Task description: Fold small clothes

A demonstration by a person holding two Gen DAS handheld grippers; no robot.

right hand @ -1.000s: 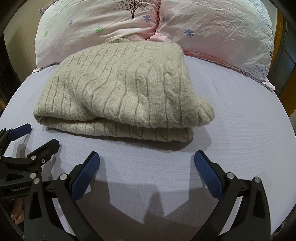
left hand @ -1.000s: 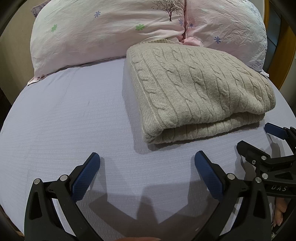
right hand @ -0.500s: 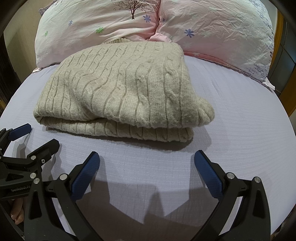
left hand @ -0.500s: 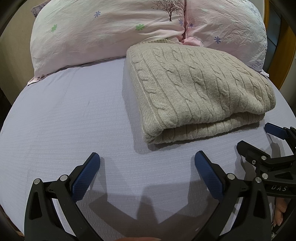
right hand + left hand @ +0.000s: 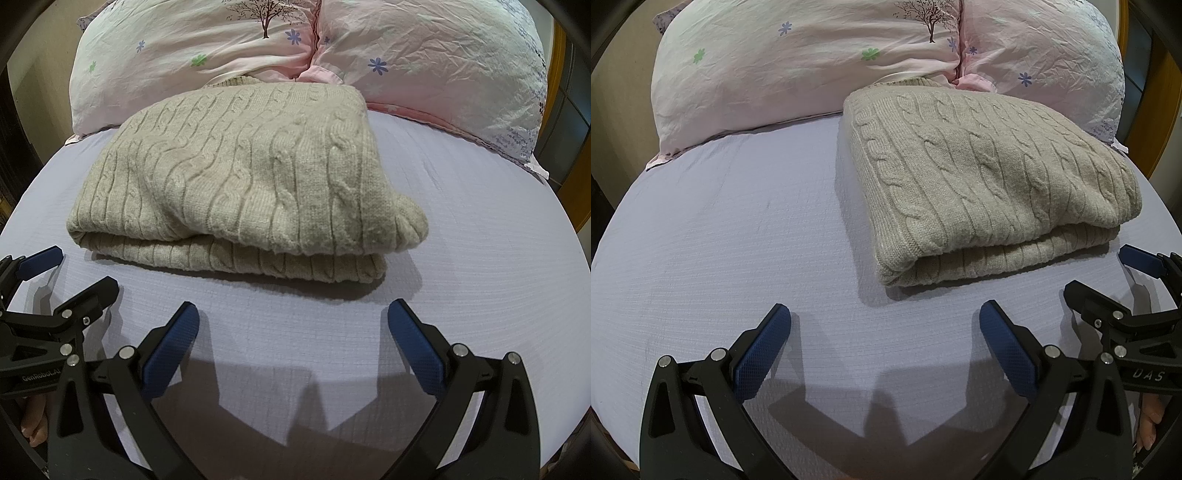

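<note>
A beige cable-knit sweater [image 5: 990, 192] lies folded into a thick rectangle on the bed [image 5: 720, 240], toward the head end, its far edge touching the two pink floral pillows [image 5: 798, 62] that lean along that end. The fold's rounded edge faces the foot of the bed, with a ribbed layer showing beneath the top layer.

The left gripper [image 5: 884, 332] hovers over the lavender sheet nearer the foot edge, its jaws spread wide and holding nothing; the sweater sits ahead of it and to its right. The right gripper [image 5: 293, 332] hangs just beside it, jaws likewise released and empty, the sweater directly ahead and apart from the blue pads [image 5: 170, 350].
</note>
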